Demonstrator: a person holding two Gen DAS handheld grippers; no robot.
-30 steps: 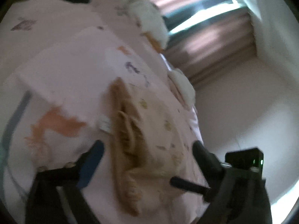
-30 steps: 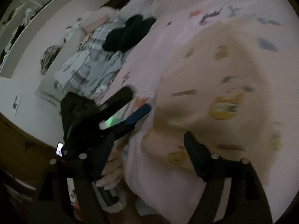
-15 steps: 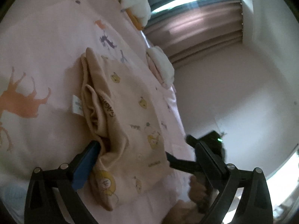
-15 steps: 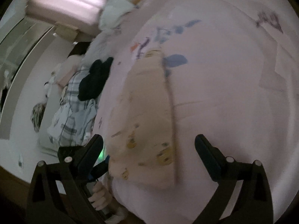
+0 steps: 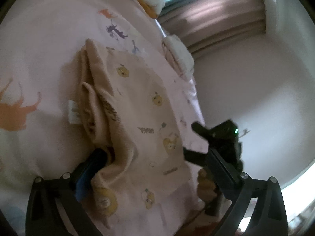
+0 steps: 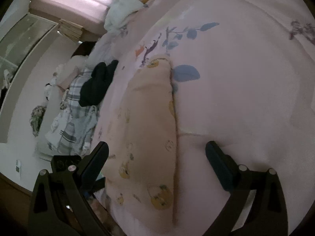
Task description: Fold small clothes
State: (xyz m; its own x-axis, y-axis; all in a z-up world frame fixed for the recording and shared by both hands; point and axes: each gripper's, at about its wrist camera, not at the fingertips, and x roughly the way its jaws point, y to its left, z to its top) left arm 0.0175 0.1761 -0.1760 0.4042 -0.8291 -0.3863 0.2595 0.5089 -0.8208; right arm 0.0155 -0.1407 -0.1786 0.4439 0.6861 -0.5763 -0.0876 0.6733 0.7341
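A beige garment [image 5: 137, 118] printed with yellow bears lies partly folded on the pink bedsheet [image 5: 49, 49]. Its bunched edge and white label face left in the left wrist view. My left gripper [image 5: 155, 155] is open and straddles the garment's near end, its blue-padded left finger [image 5: 88, 169] tucked against the fold. In the right wrist view the same garment [image 6: 149, 127] runs away from me as a long strip. My right gripper [image 6: 155, 147] stands wide open over its near end, with neither pad pressing on the cloth. The right gripper [image 5: 216, 137] also shows at the bed's edge, a hand below it.
A black garment [image 6: 98, 84] and a plaid cloth [image 6: 74, 122] lie on the bed's left side. White pillows [image 6: 126, 9] sit at the head. Folded white items [image 5: 179, 53] rest near the bed's edge, with a curtain [image 5: 216, 19] and wall beyond.
The right gripper's jaws have widened and its view has swung to look along the garment. My left gripper has closed in, and its left finger now touches the garment's fold.
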